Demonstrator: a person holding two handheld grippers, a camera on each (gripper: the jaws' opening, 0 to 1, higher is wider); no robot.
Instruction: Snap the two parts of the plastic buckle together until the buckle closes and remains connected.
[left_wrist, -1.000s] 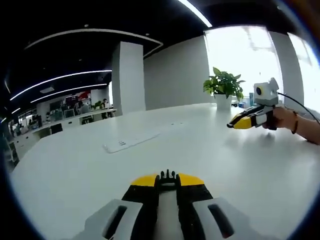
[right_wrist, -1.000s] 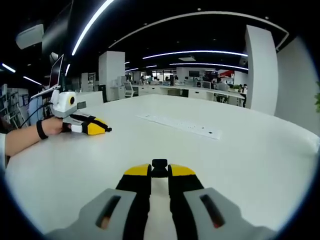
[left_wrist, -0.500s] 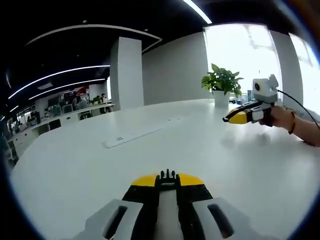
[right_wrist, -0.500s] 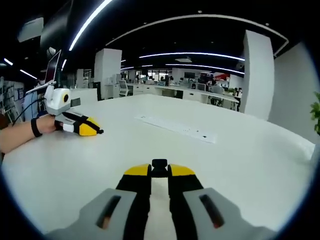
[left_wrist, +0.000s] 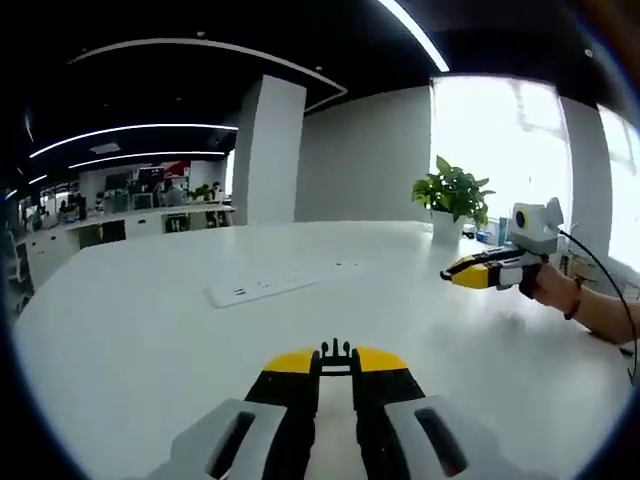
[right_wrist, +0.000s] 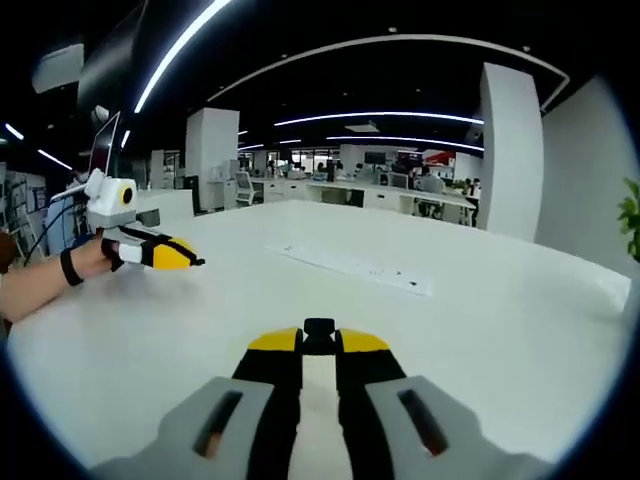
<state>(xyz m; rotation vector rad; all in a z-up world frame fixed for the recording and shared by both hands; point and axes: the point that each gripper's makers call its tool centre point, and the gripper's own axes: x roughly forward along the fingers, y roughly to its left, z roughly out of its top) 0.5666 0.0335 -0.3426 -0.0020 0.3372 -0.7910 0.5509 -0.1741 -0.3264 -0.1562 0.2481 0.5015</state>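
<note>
At six o'clock in the left gripper view, the left gripper (left_wrist: 336, 356) has its yellow-tipped jaws drawn close and clenched on a small black buckle part (left_wrist: 336, 352), whose prongs poke out just past the tips. No brand or readable writing shows on the gripper or the buckle part. Ahead lies a wide white table (left_wrist: 150, 340), bare but for a flat white panel (left_wrist: 263, 288) at about eleven o'clock, its small dark marks too fine to read. At three o'clock the right gripper (left_wrist: 452, 274) is held above the table by a hand (left_wrist: 543, 283), well apart from the left one; whether its jaws are closed cannot be told from here. A potted plant (left_wrist: 452, 194) stands near the table's far edge at two o'clock. In the right gripper view, the right gripper (right_wrist: 319, 339) at six o'clock grips a second black buckle part (right_wrist: 319, 333) between near-shut yellow tips. The white table (right_wrist: 500, 330) stretches open ahead, the flat white panel (right_wrist: 350, 268) at twelve o'clock. At nine o'clock the left gripper (right_wrist: 195, 262) hangs above the table, well apart, with clear surface between.
</note>
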